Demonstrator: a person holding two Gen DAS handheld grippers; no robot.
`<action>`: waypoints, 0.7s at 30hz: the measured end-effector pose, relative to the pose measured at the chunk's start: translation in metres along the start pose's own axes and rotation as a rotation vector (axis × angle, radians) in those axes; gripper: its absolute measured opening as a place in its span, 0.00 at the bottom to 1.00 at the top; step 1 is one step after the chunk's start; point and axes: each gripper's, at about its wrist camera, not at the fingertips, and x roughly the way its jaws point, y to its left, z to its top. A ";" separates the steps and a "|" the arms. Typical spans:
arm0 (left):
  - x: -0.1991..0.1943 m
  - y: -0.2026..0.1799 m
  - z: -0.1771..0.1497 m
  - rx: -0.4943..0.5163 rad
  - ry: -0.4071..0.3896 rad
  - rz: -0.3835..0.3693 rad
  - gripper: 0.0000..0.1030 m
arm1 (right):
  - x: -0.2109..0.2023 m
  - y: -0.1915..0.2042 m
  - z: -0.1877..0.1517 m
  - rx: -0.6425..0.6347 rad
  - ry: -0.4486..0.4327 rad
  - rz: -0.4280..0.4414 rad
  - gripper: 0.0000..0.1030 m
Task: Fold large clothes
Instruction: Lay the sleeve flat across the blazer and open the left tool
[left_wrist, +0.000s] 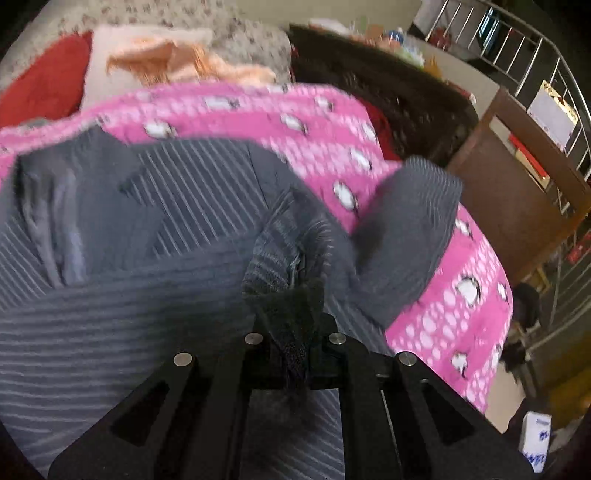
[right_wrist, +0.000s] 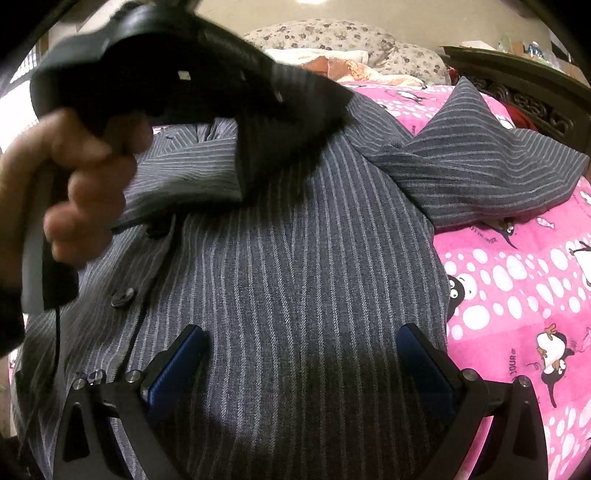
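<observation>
Pink penguin-print bedspread (right_wrist: 517, 280) covers the bed under a grey pinstriped jacket (right_wrist: 295, 258). Left gripper (left_wrist: 291, 332) is clamped on a bunched fold of that jacket. Only the right wrist view shows the right gripper (right_wrist: 301, 354) spread wide above the jacket front, empty, plus the person's left hand (right_wrist: 74, 177) gripping the other tool, and the buttons (right_wrist: 123, 295). Floral pillows (right_wrist: 332, 37) lie beyond.
</observation>
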 end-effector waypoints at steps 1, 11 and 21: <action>0.003 0.001 -0.002 -0.002 0.024 0.000 0.05 | 0.000 0.000 0.000 0.001 0.000 0.001 1.00; -0.046 0.016 -0.031 -0.039 0.011 -0.021 0.18 | 0.000 0.004 -0.001 0.003 0.003 -0.015 1.00; -0.161 0.147 -0.078 -0.284 -0.195 0.226 0.18 | -0.007 0.006 0.017 -0.052 0.127 -0.076 0.97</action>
